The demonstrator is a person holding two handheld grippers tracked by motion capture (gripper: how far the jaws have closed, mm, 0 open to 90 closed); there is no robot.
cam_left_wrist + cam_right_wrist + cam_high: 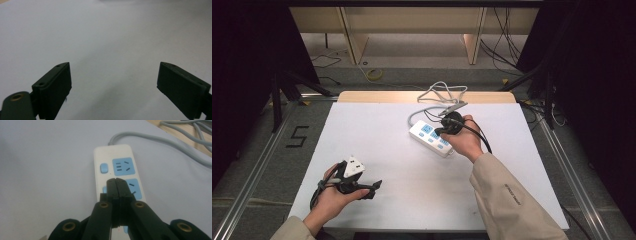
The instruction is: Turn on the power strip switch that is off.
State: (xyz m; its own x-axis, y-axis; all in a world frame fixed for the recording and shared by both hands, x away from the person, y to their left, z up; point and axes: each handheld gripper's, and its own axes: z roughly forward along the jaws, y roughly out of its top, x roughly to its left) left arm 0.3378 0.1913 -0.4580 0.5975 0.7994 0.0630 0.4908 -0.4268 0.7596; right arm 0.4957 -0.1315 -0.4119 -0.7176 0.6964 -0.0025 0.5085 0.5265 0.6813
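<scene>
A white power strip with blue sockets lies slantwise right of the table's middle. Its grey cable loops off toward the far edge. My right gripper is shut and empty, tips down on the strip. In the right gripper view the closed tips rest on the power strip beside its second blue socket, just below the blue switch. A second blue button is half hidden by the jaws. My left gripper is held near the front left, open and empty. Its jaws stand wide apart over bare white table.
The white table sheet ends at a wooden strip along the far edge, where the grey cable coils. Metal rails run down both sides of the table. A "5" mark is on the floor to the left.
</scene>
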